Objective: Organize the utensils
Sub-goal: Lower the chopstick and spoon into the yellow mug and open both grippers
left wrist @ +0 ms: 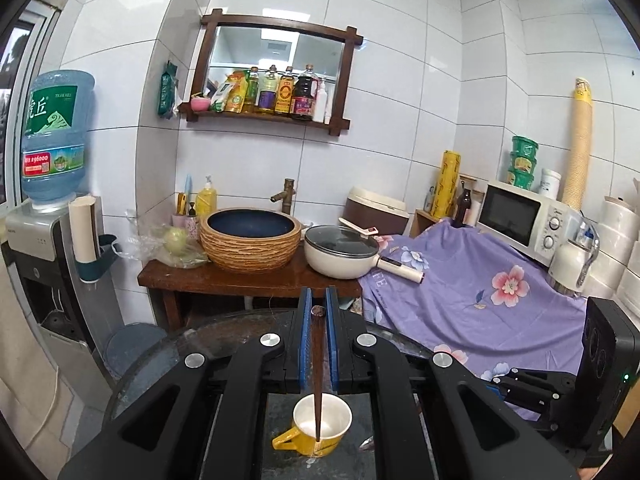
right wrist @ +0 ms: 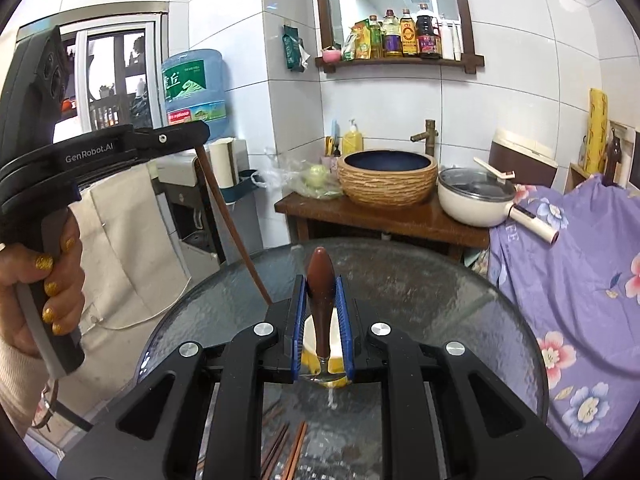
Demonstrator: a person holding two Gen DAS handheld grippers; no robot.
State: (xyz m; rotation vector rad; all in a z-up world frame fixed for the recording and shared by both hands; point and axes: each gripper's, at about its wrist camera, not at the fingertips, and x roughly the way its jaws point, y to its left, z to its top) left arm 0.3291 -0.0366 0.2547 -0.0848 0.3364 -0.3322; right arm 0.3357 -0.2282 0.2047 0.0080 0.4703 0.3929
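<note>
My left gripper [left wrist: 319, 312] is shut on a dark wooden chopstick [left wrist: 318, 360] that hangs down with its tip inside a yellow mug with a white inside [left wrist: 320, 424] on the round glass table [left wrist: 192, 344]. The same gripper [right wrist: 200, 132] and chopstick [right wrist: 228, 216] show at the left of the right wrist view. My right gripper [right wrist: 322, 280] is shut on the brown wooden handle of a metal utensil [right wrist: 321, 292], held over the mug [right wrist: 310, 336]. Several more chopsticks [right wrist: 288, 452] lie on the glass table [right wrist: 420, 292] below it.
A wooden stand [left wrist: 248, 278] behind the table carries a woven basin [left wrist: 250, 238] and a white lidded pan [left wrist: 340, 252]. A purple floral cloth [left wrist: 480, 292] covers the counter at the right, with a microwave [left wrist: 520, 216]. A water dispenser [left wrist: 52, 216] stands at the left.
</note>
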